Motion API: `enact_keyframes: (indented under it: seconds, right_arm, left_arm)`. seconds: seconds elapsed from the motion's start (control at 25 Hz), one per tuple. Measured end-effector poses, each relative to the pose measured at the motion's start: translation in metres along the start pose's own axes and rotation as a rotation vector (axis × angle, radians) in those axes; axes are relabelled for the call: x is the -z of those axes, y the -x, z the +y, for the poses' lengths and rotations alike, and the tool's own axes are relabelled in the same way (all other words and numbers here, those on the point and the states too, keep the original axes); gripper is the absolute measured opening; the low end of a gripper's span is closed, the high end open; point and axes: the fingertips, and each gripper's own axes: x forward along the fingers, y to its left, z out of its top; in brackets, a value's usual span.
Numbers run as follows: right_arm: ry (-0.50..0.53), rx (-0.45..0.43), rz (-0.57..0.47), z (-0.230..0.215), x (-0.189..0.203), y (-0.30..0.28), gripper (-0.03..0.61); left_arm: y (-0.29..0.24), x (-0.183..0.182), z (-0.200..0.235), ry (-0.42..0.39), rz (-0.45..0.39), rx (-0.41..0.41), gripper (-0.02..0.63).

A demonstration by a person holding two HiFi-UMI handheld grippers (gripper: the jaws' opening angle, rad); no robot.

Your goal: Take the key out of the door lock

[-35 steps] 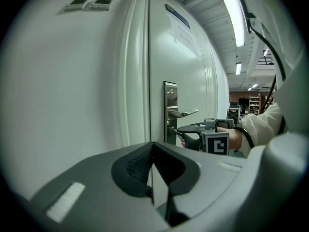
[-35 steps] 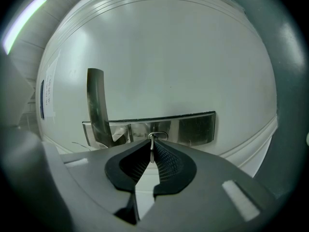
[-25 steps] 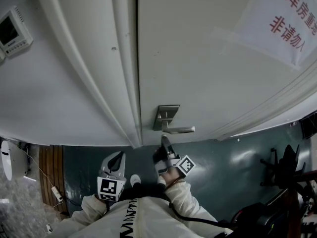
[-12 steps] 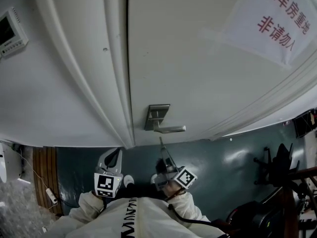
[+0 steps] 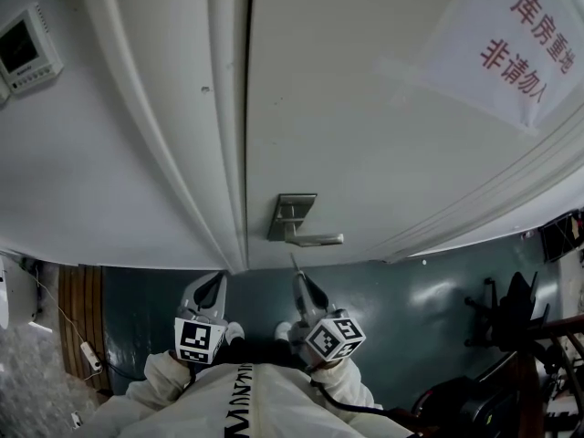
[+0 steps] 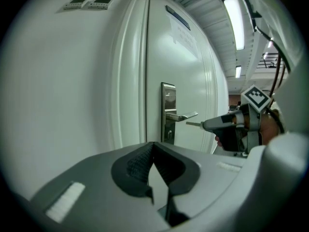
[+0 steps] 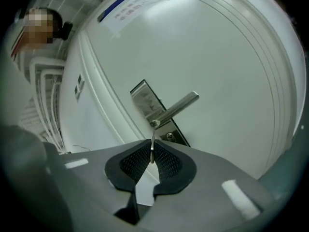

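Key (image 7: 152,147) looks already out of the lock. The right gripper (image 5: 299,279) has its fingers (image 7: 133,162) clamped on it. The blade sticks out past the tips and shows edge-on in the right gripper view.

The long axis runs in line with the gripper, tip aimed back at the lock plate (image 7: 145,103). In the left gripper view the tip stands off the plate with a visible gap and touches nothing. It sits about level with the handle (image 7: 178,105) that sticks out from the plate.

Keyhole (image 7: 169,136) is low on the plate under the handle, with nothing in it that I can see.

Left gripper (image 6: 153,145) has its fingers together and nothing between them. It is further from the plate than the right one and off to the frame side. It is not involved.

My read is that extraction is done and only the retreat is left. The key points straight at the plate, so pull back along that axis, away from the plate. A sideways swing could clip the handle. The grip is on a thin blade, so the key could twist or slip if it gets knocked.
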Motion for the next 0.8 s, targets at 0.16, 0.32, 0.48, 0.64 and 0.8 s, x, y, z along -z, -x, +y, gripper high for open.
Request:
enact_keyframes:
  seconds: [0.16, 0.32, 0.48, 0.64, 0.8]
  right_arm:
    - [0.224, 0.106, 0.018, 0.005, -0.005, 0.002, 0.023]
    - [0.326, 0.163, 0.024, 0.007, -0.007, 0.006, 0.023]
    - [0.354, 0.177, 0.02, 0.012, -0.007, 0.009, 0.023]
    - [0.378, 0.193, 0.014, 0.02, -0.007, 0.011, 0.023]
    - [0.395, 0.21, 0.0, 0.028, -0.009, 0.012, 0.023]
  left_arm:
    - [0.001, -0.001, 0.002, 0.002, -0.005, -0.006, 0.0]
    - [0.003, -0.004, 0.003, 0.005, -0.017, -0.006, -0.001]
    - [0.005, -0.005, 0.005, 0.004, -0.033, 0.003, 0.0]
    - [0.01, -0.009, 0.01, 0.008, -0.058, 0.014, 0.0]
    - [0.017, -0.011, 0.014, 0.011, -0.077, 0.023, -0.001]
